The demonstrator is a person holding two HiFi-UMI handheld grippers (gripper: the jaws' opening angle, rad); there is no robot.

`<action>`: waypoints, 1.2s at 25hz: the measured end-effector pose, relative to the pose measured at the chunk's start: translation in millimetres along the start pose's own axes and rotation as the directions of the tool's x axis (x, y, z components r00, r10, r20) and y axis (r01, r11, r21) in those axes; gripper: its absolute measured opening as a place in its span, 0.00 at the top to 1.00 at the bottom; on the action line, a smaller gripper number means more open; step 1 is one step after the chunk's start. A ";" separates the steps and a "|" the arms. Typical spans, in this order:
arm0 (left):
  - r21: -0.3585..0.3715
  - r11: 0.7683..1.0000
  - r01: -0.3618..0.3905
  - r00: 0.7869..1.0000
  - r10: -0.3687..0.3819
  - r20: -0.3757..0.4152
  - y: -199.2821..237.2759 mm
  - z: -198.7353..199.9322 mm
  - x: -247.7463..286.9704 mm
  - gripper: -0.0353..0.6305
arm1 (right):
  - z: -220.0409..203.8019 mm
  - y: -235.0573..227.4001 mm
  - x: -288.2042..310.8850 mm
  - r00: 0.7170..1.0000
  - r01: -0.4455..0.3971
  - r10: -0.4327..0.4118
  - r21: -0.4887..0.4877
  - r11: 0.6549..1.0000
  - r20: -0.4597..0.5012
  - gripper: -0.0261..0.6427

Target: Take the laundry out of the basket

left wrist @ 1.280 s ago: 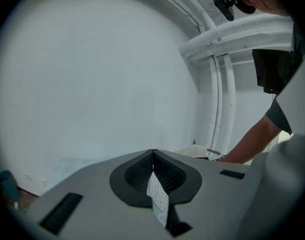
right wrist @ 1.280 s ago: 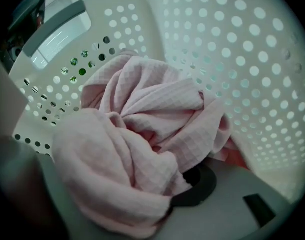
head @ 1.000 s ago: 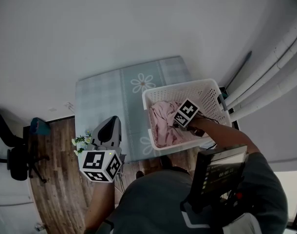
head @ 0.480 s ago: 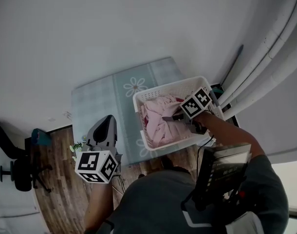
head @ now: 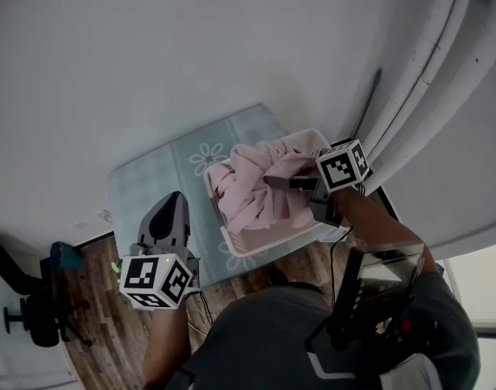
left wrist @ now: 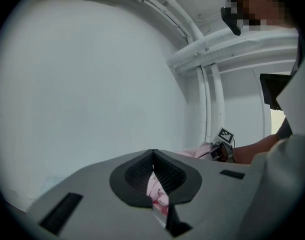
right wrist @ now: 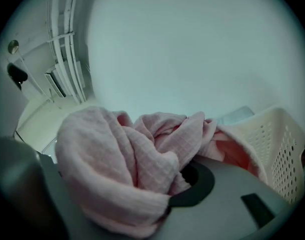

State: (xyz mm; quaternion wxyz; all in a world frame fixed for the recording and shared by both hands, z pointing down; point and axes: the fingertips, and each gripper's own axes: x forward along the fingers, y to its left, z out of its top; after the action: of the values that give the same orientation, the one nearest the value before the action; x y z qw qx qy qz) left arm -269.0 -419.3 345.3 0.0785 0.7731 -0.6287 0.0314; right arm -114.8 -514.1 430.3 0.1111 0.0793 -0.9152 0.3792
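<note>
The right gripper (head: 271, 180) has its jaws clamped on a pale pink, grid-woven cloth (right wrist: 120, 156), held partly apart by the thick wad of fabric between them. In the right gripper view the cloth is heaped over the jaws in fat, rounded folds, so that only part of one black pad (right wrist: 198, 185) shows beneath it. From the head view the gripper points about level, with its marker cube toward the person. The gripped bunch stands above the rim of the white perforated plastic laundry basket (head: 263, 245), and the rest of the cloth trails down in crumpled pleats into the basket, with one fold lying over the basket's far left edge. The basket sits on the right part of a table covered with a pale blue-green checked cloth printed with white daisies (head: 150, 187), close to the white pipes on the wall. The left gripper (left wrist: 153, 154) has its jaws together, tips touching, with nothing held between them. It hangs over the table's near left edge, well apart from the basket.
</note>
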 end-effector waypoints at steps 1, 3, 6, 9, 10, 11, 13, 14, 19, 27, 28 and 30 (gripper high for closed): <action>0.004 1.000 0.013 1.000 -0.013 0.005 -2.3 3.2 0.8 0.93 | 5.6 4.8 -5.6 1.000 0.001 -0.001 0.000 1.000 0.029 0.64; 0.010 0.999 0.036 0.999 -0.036 0.012 -5.4 6.9 -0.2 0.93 | 13.8 13.6 -16.6 0.996 0.004 -0.006 0.016 1.000 0.089 0.64; 0.014 0.998 0.068 0.997 -0.068 0.021 -6.4 11.8 -1.0 0.93 | 25.5 28.0 -33.9 0.981 0.009 -0.019 0.056 0.998 0.191 0.64; 0.016 0.994 0.104 0.994 -0.104 0.037 -9.9 17.0 -2.1 0.93 | 37.7 42.4 -53.4 0.960 0.026 -0.038 0.046 0.999 0.278 0.64; 0.016 0.993 0.116 0.992 -0.116 0.042 -11.3 17.9 -3.1 0.93 | 41.3 46.5 -59.6 0.953 0.036 -0.046 0.037 0.999 0.300 0.64; 0.015 0.992 0.127 0.991 -0.128 0.046 -12.5 18.4 -3.9 0.93 | 44.5 50.2 -65.4 0.946 0.047 -0.055 0.033 0.998 0.320 0.64; 0.015 0.989 0.148 0.988 -0.148 0.051 -15.2 18.4 -6.9 0.93 | 48.8 57.9 -76.1 0.932 0.063 -0.073 0.039 0.997 0.354 0.64; 0.015 0.988 0.156 0.986 -0.157 0.053 -16.7 18.4 -9.7 0.93 | 50.2 62.4 -81.3 0.926 0.067 -0.079 0.045 0.997 0.370 0.64; 0.012 0.980 0.200 0.977 -0.201 0.070 -21.5 23.1 -21.8 0.93 | 61.6 85.2 -109.0 0.881 0.102 -0.126 0.077 0.992 0.457 0.64; 0.008 0.951 0.310 0.944 -0.309 0.117 -38.8 30.6 -39.2 0.93 | 72.8 148.4 -151.3 0.787 0.151 -0.155 0.058 0.987 0.597 0.64; 0.011 0.943 0.332 0.935 -0.331 0.127 -49.0 32.1 -43.3 0.93 | 69.0 160.2 -163.5 0.769 0.162 -0.160 0.054 0.985 0.619 0.64; 0.017 0.923 0.385 0.912 -0.383 0.145 -77.5 35.4 -53.4 0.93 | 56.0 187.6 -195.5 0.728 0.190 -0.172 0.046 0.981 0.664 0.64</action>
State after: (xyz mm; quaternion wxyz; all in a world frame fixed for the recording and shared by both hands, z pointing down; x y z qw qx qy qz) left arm -206.1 -358.0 296.2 0.0417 0.8812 -0.4687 -0.0450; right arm 22.3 -410.8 213.5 -0.1843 0.2963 -0.8872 0.3019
